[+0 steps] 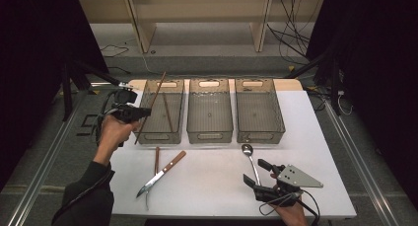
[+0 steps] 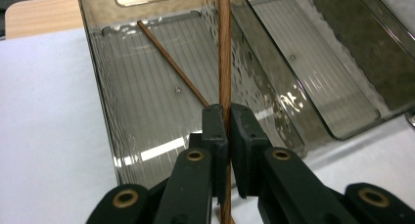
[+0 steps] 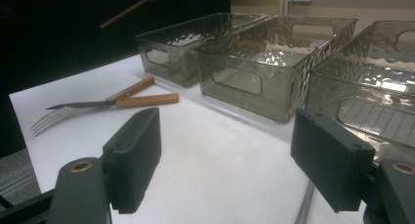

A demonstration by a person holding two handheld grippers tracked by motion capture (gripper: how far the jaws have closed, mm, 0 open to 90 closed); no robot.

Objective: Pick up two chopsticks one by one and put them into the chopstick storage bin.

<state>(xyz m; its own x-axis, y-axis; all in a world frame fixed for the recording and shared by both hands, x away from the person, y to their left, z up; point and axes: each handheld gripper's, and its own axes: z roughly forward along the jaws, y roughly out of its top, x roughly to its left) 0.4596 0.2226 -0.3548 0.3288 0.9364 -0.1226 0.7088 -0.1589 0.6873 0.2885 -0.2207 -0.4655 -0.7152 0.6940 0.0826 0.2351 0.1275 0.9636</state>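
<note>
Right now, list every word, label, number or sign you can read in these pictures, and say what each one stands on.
None can be read.
The three bins are bare smoked plastic with no label.
The knife, fork, spoon and chopsticks carry no visible marks.
The grey plate on the right tongs shows holes, no lettering.

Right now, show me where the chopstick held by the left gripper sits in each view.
High view: the held chopstick slants over the left bin, clamped in the left gripper.
Left gripper view: it runs straight up the centre, pinched between the jaws.
Right gripper view: its end shows at the top left, above the table.
Shared landmark: the left bin.
</note>
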